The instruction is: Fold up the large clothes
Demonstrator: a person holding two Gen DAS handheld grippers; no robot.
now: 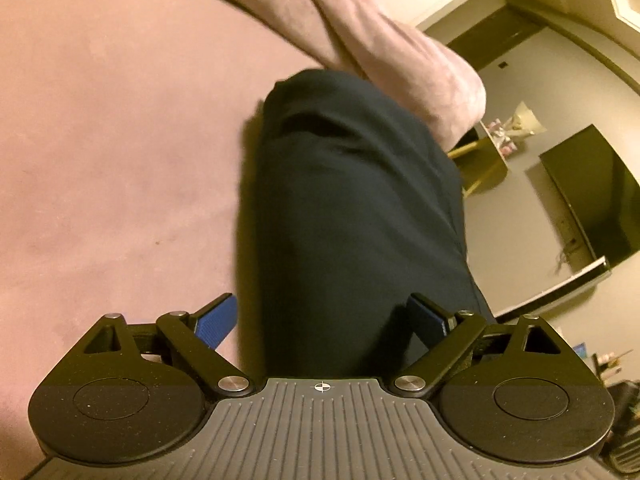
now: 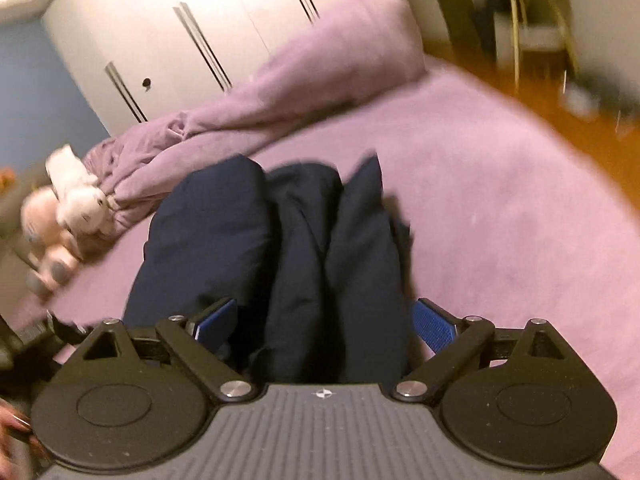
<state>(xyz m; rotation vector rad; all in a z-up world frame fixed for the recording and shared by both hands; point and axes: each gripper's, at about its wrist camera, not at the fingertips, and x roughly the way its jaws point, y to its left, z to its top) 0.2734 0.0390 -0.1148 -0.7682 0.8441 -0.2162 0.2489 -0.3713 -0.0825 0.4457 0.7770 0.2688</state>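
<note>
A dark navy garment [image 1: 352,208] lies bunched in long folds on the pink-purple bed [image 1: 100,160]. My left gripper [image 1: 324,320] is open, its blue pads [image 1: 216,322] spread wide, with the garment's near end lying between them. In the right wrist view the same garment [image 2: 288,248] shows as three thick folds on the bed [image 2: 500,208]. My right gripper [image 2: 326,322] is also open, its pads [image 2: 434,324] either side of the garment's near end. Neither gripper pinches the cloth.
A crumpled purple duvet [image 2: 304,84] lies along the far side of the bed, also in the left wrist view [image 1: 400,48]. Plush toys [image 2: 68,208] sit at its left end. A white wardrobe [image 2: 180,32], wooden floor [image 2: 560,92] and a television [image 1: 592,204] surround the bed.
</note>
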